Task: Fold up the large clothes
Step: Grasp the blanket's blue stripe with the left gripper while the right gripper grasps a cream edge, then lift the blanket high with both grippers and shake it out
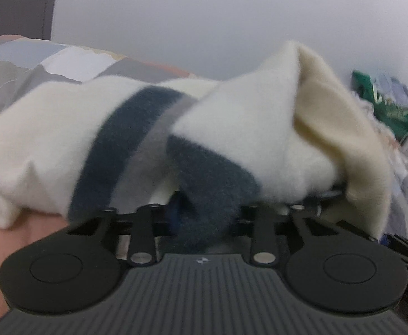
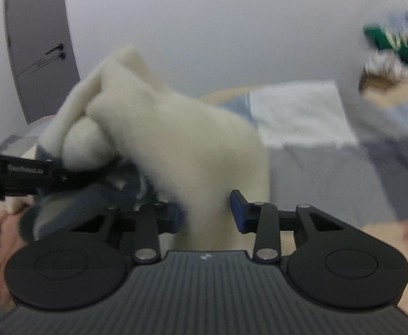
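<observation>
Already, a cream fleece garment (image 1: 231, 128) is pinched by both nearly closed tongs, left tongs (image 1: 204, 212) and right tongs (image 2: 208, 215), stretched sideways between them above the bed (image 2: 329, 173).

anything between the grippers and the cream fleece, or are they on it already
Nothing visible in the way. The cream fleece sits between the right gripper pads, and it bunches over the left gripper, hiding its pads.
</observation>
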